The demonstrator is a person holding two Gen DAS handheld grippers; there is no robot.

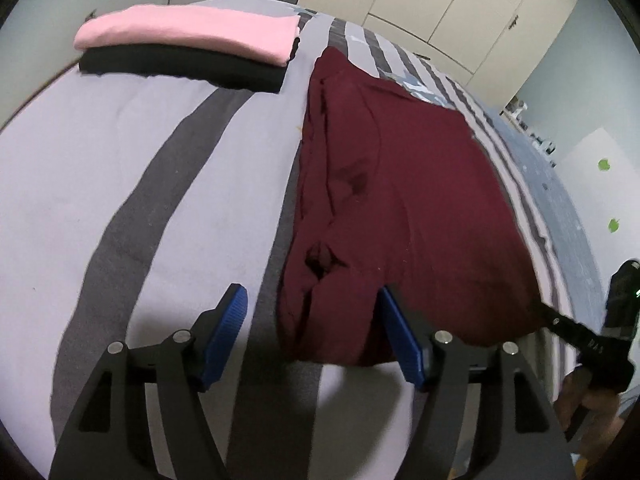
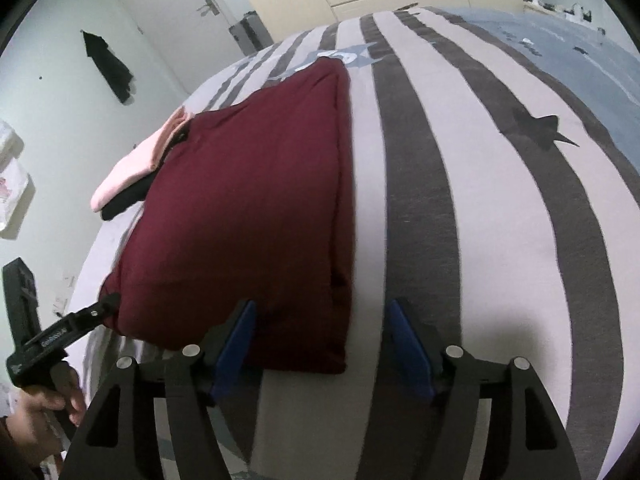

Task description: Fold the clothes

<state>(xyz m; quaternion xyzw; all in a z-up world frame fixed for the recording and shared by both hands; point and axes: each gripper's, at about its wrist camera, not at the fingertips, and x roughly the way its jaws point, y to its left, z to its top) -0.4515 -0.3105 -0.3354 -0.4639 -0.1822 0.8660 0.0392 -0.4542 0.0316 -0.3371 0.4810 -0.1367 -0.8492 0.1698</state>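
Note:
A maroon garment (image 1: 400,184) lies folded lengthways on the striped bed sheet (image 1: 100,168). My left gripper (image 1: 316,312) stands open at the garment's near left corner, and the cloth edge lies between its blue pads (image 1: 232,320). In the right wrist view the same maroon garment (image 2: 260,200) fills the left half. There my right gripper (image 2: 324,320) is open around its near right corner, with the left pad (image 2: 240,332) over the cloth. Each view shows the other gripper's tip at the opposite corner: the right gripper (image 1: 560,320) and the left gripper (image 2: 80,320), held by a hand (image 2: 48,396).
A folded pink garment (image 1: 188,36) sits on a folded black one (image 1: 180,66) at the far left of the bed. Cream wardrobe doors (image 1: 460,4) stand behind. A door (image 2: 172,20), a grey case (image 2: 252,32) and a dark cloth hanging on the wall (image 2: 108,64) are to the left.

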